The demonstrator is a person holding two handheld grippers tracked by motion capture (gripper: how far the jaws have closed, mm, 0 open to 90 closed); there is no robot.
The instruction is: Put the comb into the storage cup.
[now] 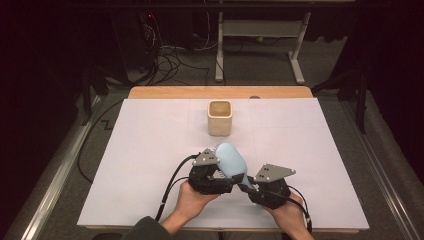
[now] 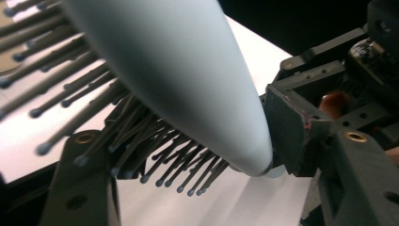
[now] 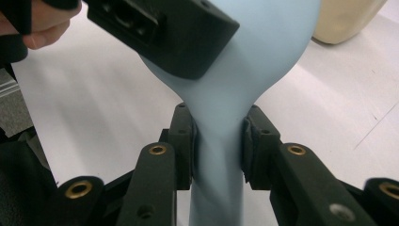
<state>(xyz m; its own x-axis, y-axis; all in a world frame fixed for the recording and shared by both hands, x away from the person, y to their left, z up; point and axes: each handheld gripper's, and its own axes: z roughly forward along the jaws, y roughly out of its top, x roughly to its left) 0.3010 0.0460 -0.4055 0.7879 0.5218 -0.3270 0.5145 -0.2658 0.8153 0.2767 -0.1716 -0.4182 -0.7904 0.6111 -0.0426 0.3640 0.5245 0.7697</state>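
Low in the middle of the high view, a pale blue hairbrush [image 1: 231, 160] hangs just above the white table [image 1: 150, 150], head tilted toward the upper left, bristles leftward. The right gripper [image 1: 254, 187] pinches its handle firmly. The left gripper [image 1: 220, 175], half spread, straddles the bristled head; contact is unclear. Both hands enter from the bottom edge, angled inward. A cream cup [image 1: 220, 118] stands beyond.

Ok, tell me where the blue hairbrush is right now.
In the high view the blue hairbrush is at the near middle of the white table, handle clamped in the right gripper, head at the left gripper, the beige cup behind it.
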